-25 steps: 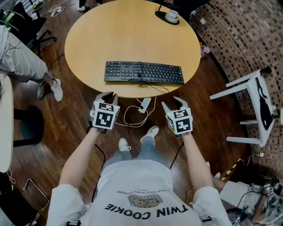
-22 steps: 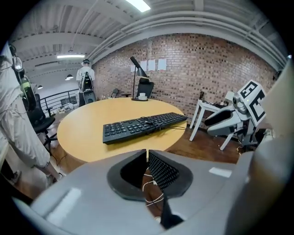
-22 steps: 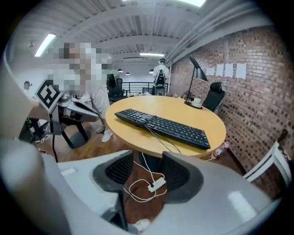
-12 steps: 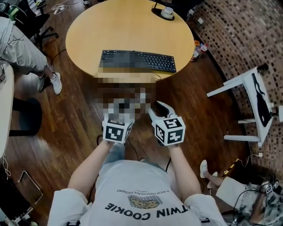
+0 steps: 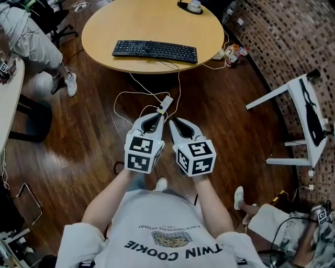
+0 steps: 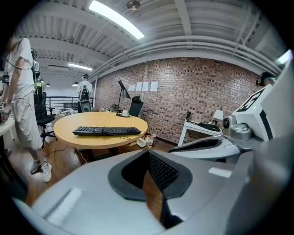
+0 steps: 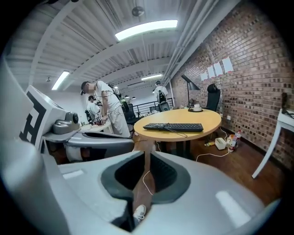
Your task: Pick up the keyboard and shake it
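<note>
A black keyboard (image 5: pixel 155 51) lies flat on the round wooden table (image 5: pixel 157 21), its cable hanging off the near edge to the floor. Both gripper views show the keyboard (image 6: pixel 106 131) (image 7: pixel 173 126) small and far ahead. My left gripper (image 5: pixel 155 116) and right gripper (image 5: pixel 172 123) hover side by side over the wooden floor, well short of the table. Seen from its own camera, the left gripper (image 6: pixel 147 153) is shut and holds nothing. On the right gripper (image 7: pixel 144 153) only a thin slit shows between the tips, with nothing in it.
A white plug block (image 5: pixel 165 102) with loose white cable lies on the floor just ahead of the grippers. A white stand (image 5: pixel 306 115) is at the right, a seated person's legs (image 5: pixel 31 42) at the upper left, a lamp base (image 5: pixel 189 6) on the table's far side.
I have backed away from the table, so the keyboard is farther off. The two grippers have come close together, and the right one's jaws have narrowed.
</note>
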A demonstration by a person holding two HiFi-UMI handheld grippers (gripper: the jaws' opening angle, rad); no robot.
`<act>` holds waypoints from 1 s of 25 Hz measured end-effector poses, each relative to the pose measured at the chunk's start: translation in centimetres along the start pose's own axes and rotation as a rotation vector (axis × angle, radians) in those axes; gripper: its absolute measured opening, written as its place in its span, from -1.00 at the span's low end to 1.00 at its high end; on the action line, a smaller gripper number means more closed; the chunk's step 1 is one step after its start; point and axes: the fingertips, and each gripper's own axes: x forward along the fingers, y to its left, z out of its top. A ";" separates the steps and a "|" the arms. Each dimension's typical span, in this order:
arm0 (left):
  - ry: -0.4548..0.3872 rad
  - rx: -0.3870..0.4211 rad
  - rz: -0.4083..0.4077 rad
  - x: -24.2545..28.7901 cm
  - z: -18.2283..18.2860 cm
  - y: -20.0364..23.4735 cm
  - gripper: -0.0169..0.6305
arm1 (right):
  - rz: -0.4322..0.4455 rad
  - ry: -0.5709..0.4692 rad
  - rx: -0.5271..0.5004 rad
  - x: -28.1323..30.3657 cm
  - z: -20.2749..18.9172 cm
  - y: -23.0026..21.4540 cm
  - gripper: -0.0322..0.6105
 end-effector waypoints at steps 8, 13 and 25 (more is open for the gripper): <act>-0.010 0.014 0.039 -5.0 -1.3 -4.8 -0.92 | 0.054 -0.014 0.015 -5.0 -2.2 2.9 -0.85; -0.030 0.001 0.041 -6.5 -5.0 -4.5 -0.92 | 0.047 -0.024 0.009 -4.9 -5.1 5.2 -0.85; -0.009 -0.027 0.008 -10.8 0.9 2.5 -0.92 | 0.016 -0.029 0.014 -1.9 3.1 11.6 -0.85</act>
